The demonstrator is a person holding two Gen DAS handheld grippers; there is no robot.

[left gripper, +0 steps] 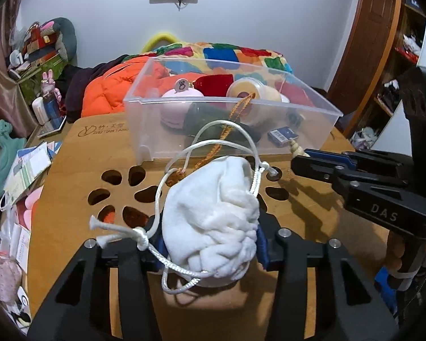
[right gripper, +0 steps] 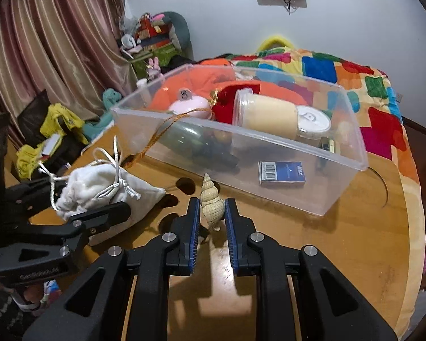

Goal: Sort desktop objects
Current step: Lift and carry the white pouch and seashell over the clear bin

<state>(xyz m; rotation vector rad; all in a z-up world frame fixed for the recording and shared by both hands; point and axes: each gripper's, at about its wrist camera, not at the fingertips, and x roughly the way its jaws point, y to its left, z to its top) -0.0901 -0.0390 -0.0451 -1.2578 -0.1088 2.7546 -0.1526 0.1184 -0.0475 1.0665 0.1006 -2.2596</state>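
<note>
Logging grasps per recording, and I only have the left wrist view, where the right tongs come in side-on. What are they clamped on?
Observer: A cream spiral seashell, pinched upright between the blue pads of the right tongs.
Operator: Is it inside the bin?
Observer: No. It is outside, in front of the near wall of the clear bin.
Operator: The blue box in the bin, can you read any label?
Observer: Yes, the blue box reads "Max" beside a barcode.
</note>
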